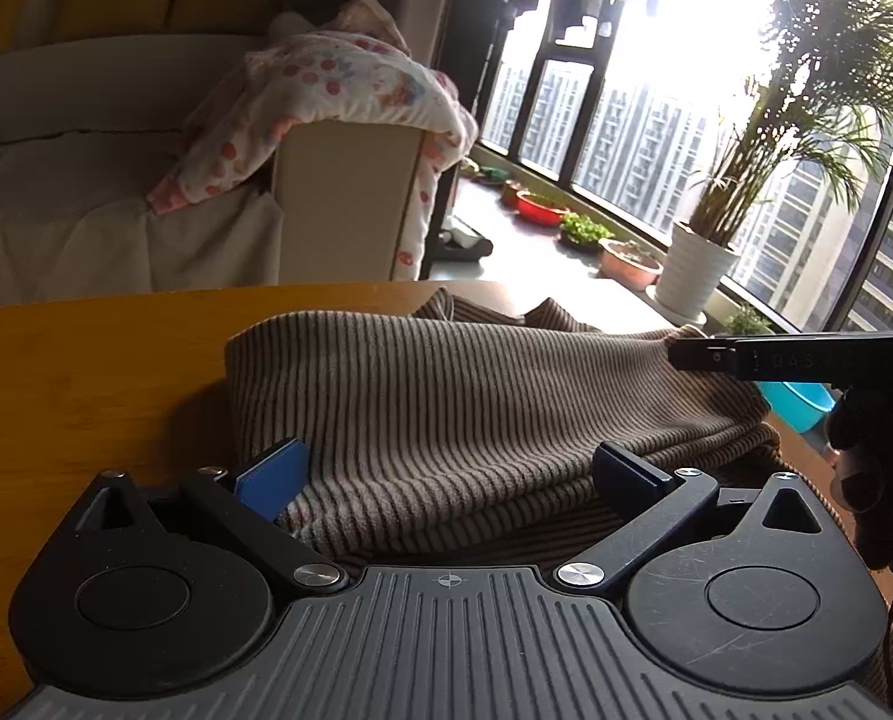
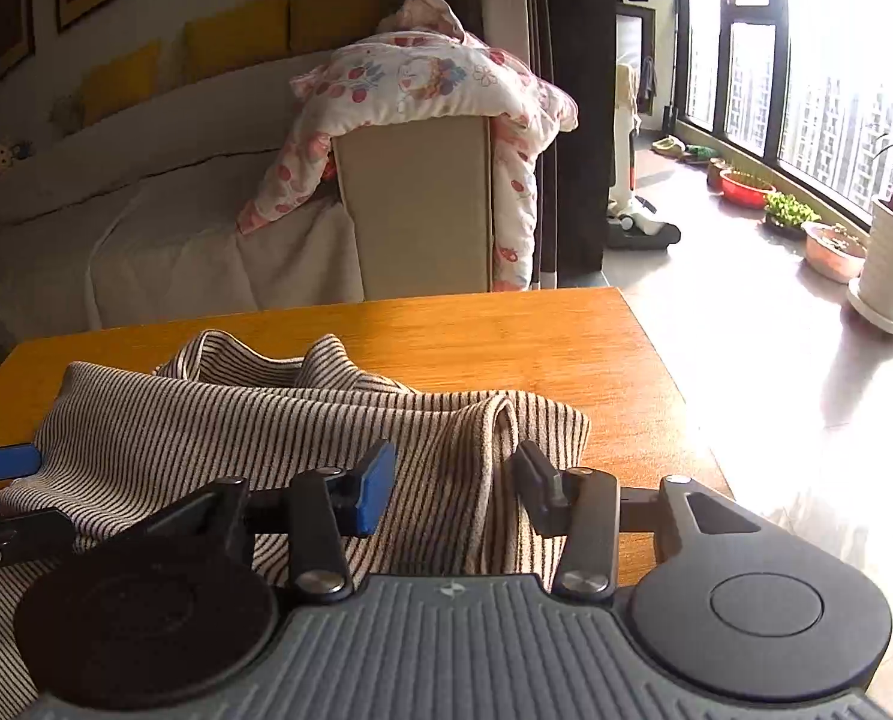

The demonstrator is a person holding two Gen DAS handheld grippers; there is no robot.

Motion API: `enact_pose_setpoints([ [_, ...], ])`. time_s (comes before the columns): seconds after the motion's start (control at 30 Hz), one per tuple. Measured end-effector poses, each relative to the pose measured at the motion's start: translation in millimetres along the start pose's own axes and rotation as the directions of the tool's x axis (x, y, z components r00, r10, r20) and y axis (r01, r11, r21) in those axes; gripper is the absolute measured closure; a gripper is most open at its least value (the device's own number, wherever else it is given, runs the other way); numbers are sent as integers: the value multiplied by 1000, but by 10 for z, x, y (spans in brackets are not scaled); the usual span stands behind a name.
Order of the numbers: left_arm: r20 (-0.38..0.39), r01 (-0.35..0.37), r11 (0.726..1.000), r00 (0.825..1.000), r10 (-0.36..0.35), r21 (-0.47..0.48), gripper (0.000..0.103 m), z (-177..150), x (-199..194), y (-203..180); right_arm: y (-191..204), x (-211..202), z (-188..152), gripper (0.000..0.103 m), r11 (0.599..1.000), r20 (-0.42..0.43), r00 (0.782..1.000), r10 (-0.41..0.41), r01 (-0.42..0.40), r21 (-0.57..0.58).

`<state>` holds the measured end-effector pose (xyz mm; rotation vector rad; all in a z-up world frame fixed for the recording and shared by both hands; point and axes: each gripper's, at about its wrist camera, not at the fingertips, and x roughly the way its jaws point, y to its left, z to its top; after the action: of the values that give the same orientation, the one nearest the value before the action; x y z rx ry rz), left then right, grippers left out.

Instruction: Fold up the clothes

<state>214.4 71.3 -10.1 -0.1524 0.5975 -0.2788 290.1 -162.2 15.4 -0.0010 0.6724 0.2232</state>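
Striped garment (image 2: 278, 420) lying bunched on worktop (image 2: 506, 336). Left hand-held gripper (image 1: 446, 474) gaping wide, holding nothing; right hand-held gripper (image 2: 455, 480) straddling edge, apparently not yet pinching. Risk: grabbing several layers, fold skewing.

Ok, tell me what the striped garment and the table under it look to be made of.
Striped garment: a soft, matte knit, possibly cotton or fleece; thin dark and beige lines, limp rounded folds, fuzzy surface.
Table: wood or wood-look veneer, maybe bamboo, with a smooth satin finish; fine straight grain and a window sheen. Solid or laminate cannot be told.
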Motion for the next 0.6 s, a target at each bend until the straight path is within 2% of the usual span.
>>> enact_pose_setpoints([
  [0.07,6,-11,1000,1000,11,-5,0,-1,-13,2,51,-23,-6,87,999,12,999,36,-36,-26],
  [0.13,-2,-11,1000,1000,10,-15,0,6,1,19,62,-104,42,87,996,40,996,84,-83,-25],
  [0.23,-3,-11,1000,1000,11,-13,0,3,-1,15,34,-239,134,88,997,106,993,52,-45,-63],
  [0.33,-1,-6,1000,1000,6,-20,0,-4,-11,28,-50,-192,118,88,998,82,997,15,-9,-69],
  [0.43,-1,5,999,1000,-5,-32,0,-3,-13,51,-133,-19,-81,88,995,26,999,-43,45,-83],
  [0.6,-15,-1,1000,1000,1,-23,0,16,1,35,-120,-189,-104,85,993,55,996,-70,75,-95],
])
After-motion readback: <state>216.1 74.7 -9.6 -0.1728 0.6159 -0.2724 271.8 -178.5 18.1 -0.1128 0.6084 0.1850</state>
